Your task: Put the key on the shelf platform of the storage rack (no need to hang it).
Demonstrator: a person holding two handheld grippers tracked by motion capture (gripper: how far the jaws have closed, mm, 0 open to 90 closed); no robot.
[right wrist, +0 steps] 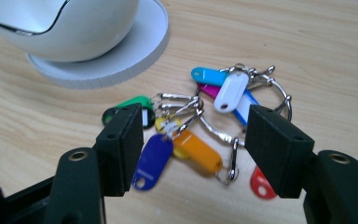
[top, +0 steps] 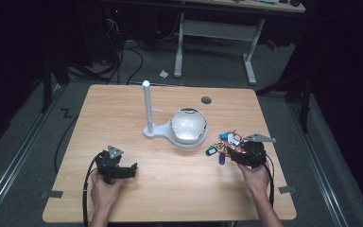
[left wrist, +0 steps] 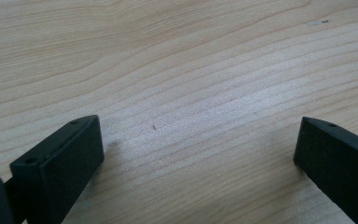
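From the high view I see my left gripper (top: 133, 169) resting low on the wooden table (top: 179, 189), held in the person's left hand (top: 105, 191), with nothing near its jaws. My right gripper (top: 232, 150) sits at the far right of the table in the right hand (top: 256, 178); the bunch of key tags (top: 222, 144) lies directly ahead of its jaws, and just beyond that bunch stands the white domed object (top: 188, 124) on its round base, with a white upright post (top: 147, 106) at the base's far end. In the left gripper view, the two black jaws stand wide apart over bare wood grain: released, grasping nothing. In the right gripper view, the jaws are spread either side of the key tags (right wrist: 200, 126) without pressing them; the orange tag (right wrist: 198, 151) and blue tag (right wrist: 151, 156) lie between the pads, the white tag (right wrist: 230, 91) farther ahead, a red tag (right wrist: 260, 184) under the right-hand jaw. I record this claw as released, tags on the table.
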